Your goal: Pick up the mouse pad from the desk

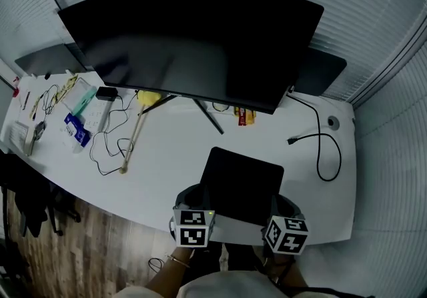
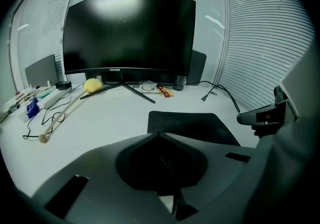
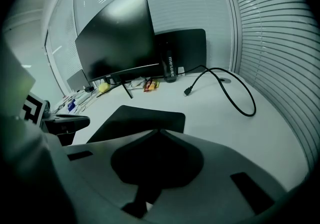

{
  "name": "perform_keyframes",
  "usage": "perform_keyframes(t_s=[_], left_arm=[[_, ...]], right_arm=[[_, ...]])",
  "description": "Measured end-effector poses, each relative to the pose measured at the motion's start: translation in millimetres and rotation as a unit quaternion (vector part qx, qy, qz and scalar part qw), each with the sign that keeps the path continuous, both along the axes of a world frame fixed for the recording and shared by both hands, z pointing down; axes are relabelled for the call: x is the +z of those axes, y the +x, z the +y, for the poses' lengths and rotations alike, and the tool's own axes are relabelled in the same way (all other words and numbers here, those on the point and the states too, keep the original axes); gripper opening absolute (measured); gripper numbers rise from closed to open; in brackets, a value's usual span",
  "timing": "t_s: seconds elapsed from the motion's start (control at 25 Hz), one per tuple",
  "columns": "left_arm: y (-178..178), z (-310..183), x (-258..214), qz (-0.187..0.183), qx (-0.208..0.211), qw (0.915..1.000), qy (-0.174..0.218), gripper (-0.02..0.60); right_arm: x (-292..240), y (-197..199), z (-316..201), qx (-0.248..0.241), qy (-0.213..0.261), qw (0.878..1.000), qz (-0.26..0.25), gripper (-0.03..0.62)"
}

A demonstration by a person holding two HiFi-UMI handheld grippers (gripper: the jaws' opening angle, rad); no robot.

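The black mouse pad [image 1: 241,183] lies flat on the white desk [image 1: 167,177], near its front edge and in front of the monitor. My left gripper [image 1: 202,194] hovers at the pad's near left corner and my right gripper [image 1: 279,203] at its near right corner. In the left gripper view the jaws [image 2: 159,133] meet at their tips with nothing between them, and the pad [image 2: 192,123] lies just beyond. In the right gripper view the jaws [image 3: 159,130] are likewise shut and empty, short of the pad [image 3: 140,120]. Whether either tip touches the pad is hidden.
A wide curved monitor [image 1: 193,43] stands behind the pad on thin legs. A loose black cable [image 1: 320,150] loops at the right. A yellow-headed stick [image 1: 133,137], thin wires and small packets lie at the left. The desk's front edge runs just below the grippers.
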State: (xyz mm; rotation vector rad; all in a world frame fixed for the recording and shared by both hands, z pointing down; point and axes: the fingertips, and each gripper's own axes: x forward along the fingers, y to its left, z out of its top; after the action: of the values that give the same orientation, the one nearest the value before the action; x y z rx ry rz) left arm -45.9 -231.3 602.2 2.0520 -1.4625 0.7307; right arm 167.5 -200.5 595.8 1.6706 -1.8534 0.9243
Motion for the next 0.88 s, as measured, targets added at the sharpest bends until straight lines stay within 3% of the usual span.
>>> perform_keyframes(t_s=[0.52, 0.56, 0.64, 0.76, 0.88], left_arm=[[7.3, -4.0, 6.0, 0.013, 0.008, 0.9999, -0.004, 0.023], [8.2, -4.1, 7.4, 0.015, 0.009, 0.9998, -0.008, 0.032], [9.6, -4.6, 10.5, 0.017, 0.01, 0.9997, -0.016, 0.142], [11.5, -7.7, 12.4, 0.016, 0.014, 0.9996, -0.021, 0.144], [13.2, -11.2, 15.9, 0.015, 0.016, 0.9995, -0.025, 0.165]], right_arm=[[7.2, 8.2, -2.0, 0.017, 0.002, 1.0, -0.017, 0.038], [8.5, 8.7, -2.5, 0.017, 0.001, 1.0, -0.017, 0.038], [11.1, 9.9, -3.7, 0.018, -0.002, 1.0, -0.015, 0.043], [15.4, 10.8, -6.1, 0.019, -0.008, 1.0, -0.011, 0.132], [19.3, 12.4, -8.5, 0.02, -0.013, 1.0, -0.008, 0.133]])
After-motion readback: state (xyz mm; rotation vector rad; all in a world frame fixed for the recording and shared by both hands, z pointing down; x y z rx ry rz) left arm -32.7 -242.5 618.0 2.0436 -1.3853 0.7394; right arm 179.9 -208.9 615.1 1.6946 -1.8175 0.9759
